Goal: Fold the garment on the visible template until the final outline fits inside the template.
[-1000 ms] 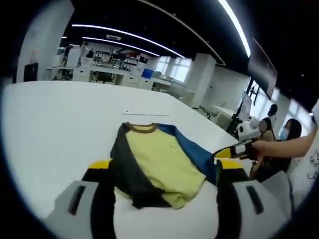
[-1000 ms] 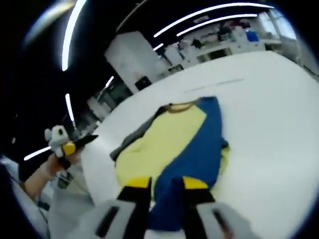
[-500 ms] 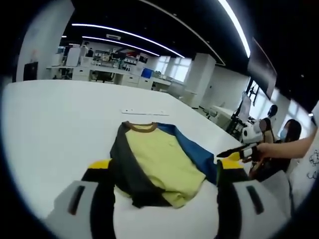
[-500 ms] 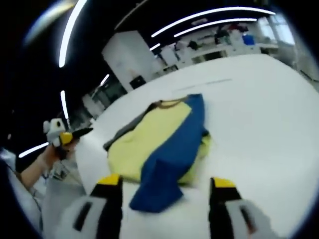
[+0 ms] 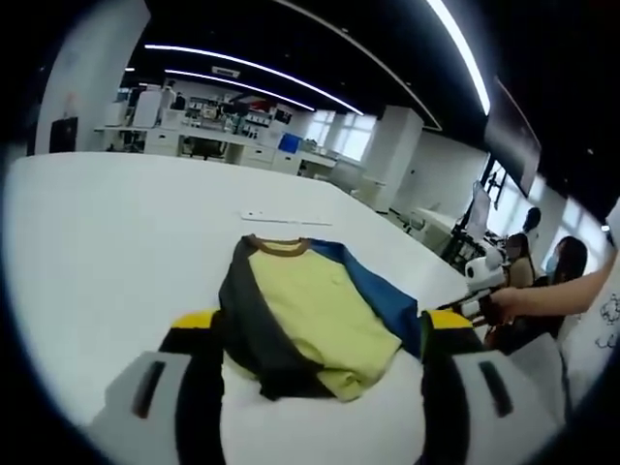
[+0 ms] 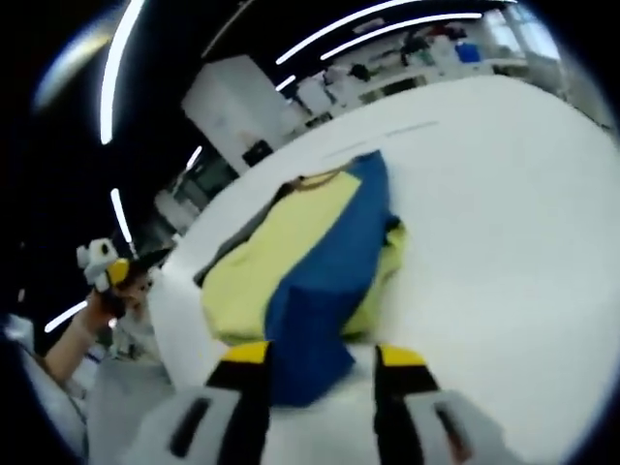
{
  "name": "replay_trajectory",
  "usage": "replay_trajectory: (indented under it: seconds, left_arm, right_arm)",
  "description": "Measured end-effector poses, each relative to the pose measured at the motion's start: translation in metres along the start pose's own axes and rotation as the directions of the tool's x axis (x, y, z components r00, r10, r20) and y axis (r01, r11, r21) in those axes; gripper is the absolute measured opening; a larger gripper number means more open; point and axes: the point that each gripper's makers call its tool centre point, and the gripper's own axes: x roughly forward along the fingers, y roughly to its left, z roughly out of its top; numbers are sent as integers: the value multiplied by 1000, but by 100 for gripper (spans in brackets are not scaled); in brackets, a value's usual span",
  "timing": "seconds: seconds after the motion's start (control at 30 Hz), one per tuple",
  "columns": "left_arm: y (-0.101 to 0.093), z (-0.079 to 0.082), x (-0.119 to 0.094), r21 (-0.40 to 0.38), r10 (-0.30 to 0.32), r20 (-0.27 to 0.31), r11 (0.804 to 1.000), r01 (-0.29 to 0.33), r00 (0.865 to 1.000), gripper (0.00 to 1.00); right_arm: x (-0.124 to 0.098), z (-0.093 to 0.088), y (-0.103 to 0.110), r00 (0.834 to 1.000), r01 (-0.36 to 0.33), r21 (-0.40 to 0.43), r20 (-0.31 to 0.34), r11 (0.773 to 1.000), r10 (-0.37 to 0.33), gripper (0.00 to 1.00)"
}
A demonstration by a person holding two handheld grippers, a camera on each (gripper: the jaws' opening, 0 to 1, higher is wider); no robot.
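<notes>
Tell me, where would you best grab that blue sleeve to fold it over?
Probably at the free end of the blue sleeve, coming in low from the near table edge. That end lies loose toward the right gripper, whose open jaws already flank it.

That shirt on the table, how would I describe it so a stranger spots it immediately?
Look at the big white table. The shirt lies partly folded near its edge: yellow body, brown collar, one dark grey sleeve, one blue. It is the only colourful thing there.
</notes>
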Motion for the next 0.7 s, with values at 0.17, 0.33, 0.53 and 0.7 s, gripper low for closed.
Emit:
replay_trajectory:
  seconds: [0.17, 0.33, 0.53, 0.7]
  left_arm:
    - [1, 0, -1, -2, 1, 1, 1000, -1, 1000, 81]
    - [2, -1, -2, -3, 2, -2, 1000, -2, 1000, 81]
    - [3, -3, -3, -7, 4, -7, 1000, -4, 1000, 81]
    - [4, -5, -3, -7, 8, -10, 1000, -8, 1000, 81]
  right_arm:
    - [3, -4, -4, 1000, 1, 2, -20, 1000, -1, 22]
    - [1, -7, -9, 1000, 13, 13, -22, 1000, -12, 5]
    - [-8, 5, -7, 1000, 2, 63, 30, 998, -4, 0]
    - [-27, 24, -16, 996, 22, 34, 85, 999, -25, 0]
